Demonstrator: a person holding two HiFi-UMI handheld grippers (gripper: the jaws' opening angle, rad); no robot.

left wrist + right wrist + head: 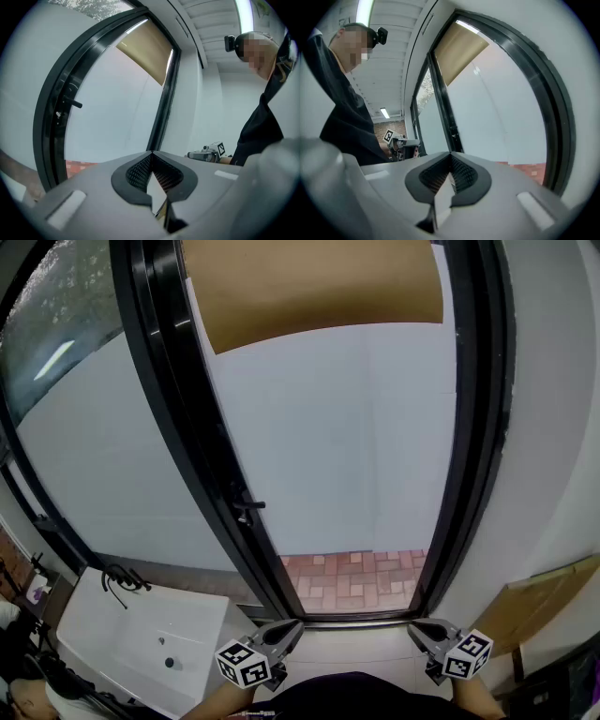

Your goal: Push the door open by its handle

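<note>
Two grippers were in use, and we held both low and close to the body, well apart from the door. The left gripper had its jaws pressed together with nothing between them. The right gripper was likewise closed and empty. We judged closed jaws to suit the task: a push needs a blunt, firm tip, not a grasp.

Both grippers pointed roughly level toward the door, so either tip could meet the handle squarely. The handle was a black lever on the door's left stile, above and ahead of the left gripper. From the left gripper view it showed at the upper left, far from the closed tips. We therefore judged the left gripper the better placed, and the approach as not yet begun.

The door stood in its black frame and appeared shut, though we could not confirm the latch. Its glass was frosted over most of its height, with brick paving visible through the clear strip at the foot. A tan panel covered the top of the glass.

Counts were as follows:
- one door, one handle;
- two grippers, each bearing one marker cube;
- one white sink with one black tap, at the lower left;
- one cardboard sheet against the wall at the right.

The sink stood near the left gripper's side, so we judged that a wide swing there risked a knock.
</note>
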